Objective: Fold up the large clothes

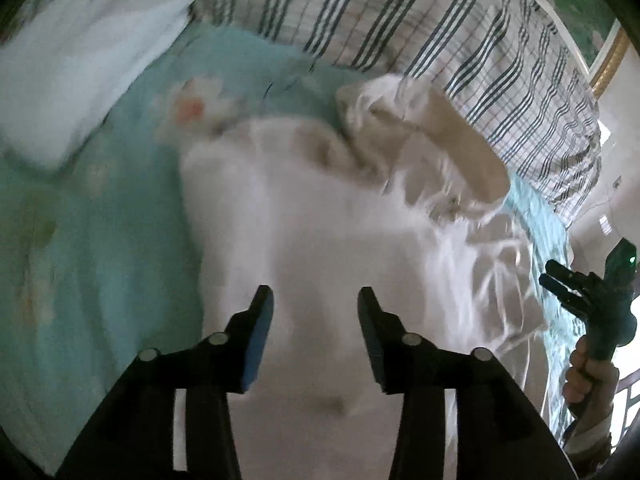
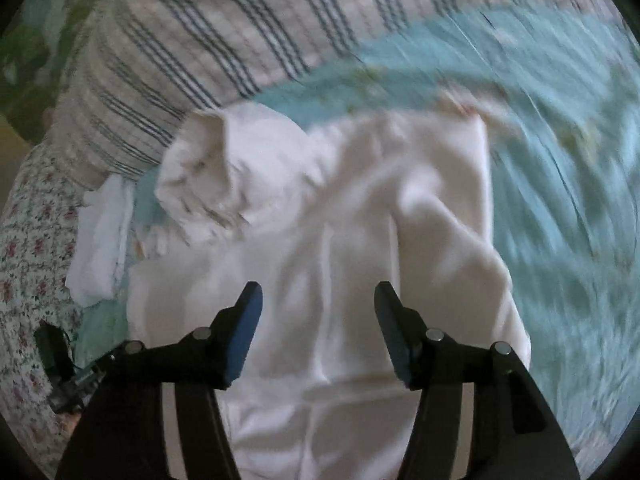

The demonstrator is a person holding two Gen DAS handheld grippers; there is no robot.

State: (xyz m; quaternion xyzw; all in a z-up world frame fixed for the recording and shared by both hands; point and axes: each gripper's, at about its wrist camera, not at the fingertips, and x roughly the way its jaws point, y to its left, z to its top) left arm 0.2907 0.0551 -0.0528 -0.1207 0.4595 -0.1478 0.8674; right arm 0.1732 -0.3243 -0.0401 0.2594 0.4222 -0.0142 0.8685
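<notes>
A large white garment [image 1: 320, 220] lies spread on the teal bedsheet [image 1: 100, 240], its hood or collar bunched at the far end [image 1: 412, 140]. My left gripper [image 1: 316, 300] is open and empty, hovering over the garment's near part. My right gripper [image 2: 318, 296] is open and empty above the same garment [image 2: 360, 208], whose bunched hood [image 2: 216, 168] lies at the far left. The right gripper also shows in the left wrist view [image 1: 560, 288], held in a hand off the garment's right edge.
A striped plaid quilt [image 1: 420, 20] lies along the far side of the bed, also in the right wrist view [image 2: 180, 40]. A folded white cloth [image 1: 80, 60] lies far left; another white cloth [image 2: 100, 240] lies left. The person's floral sleeve [image 2: 28, 260] is at the left.
</notes>
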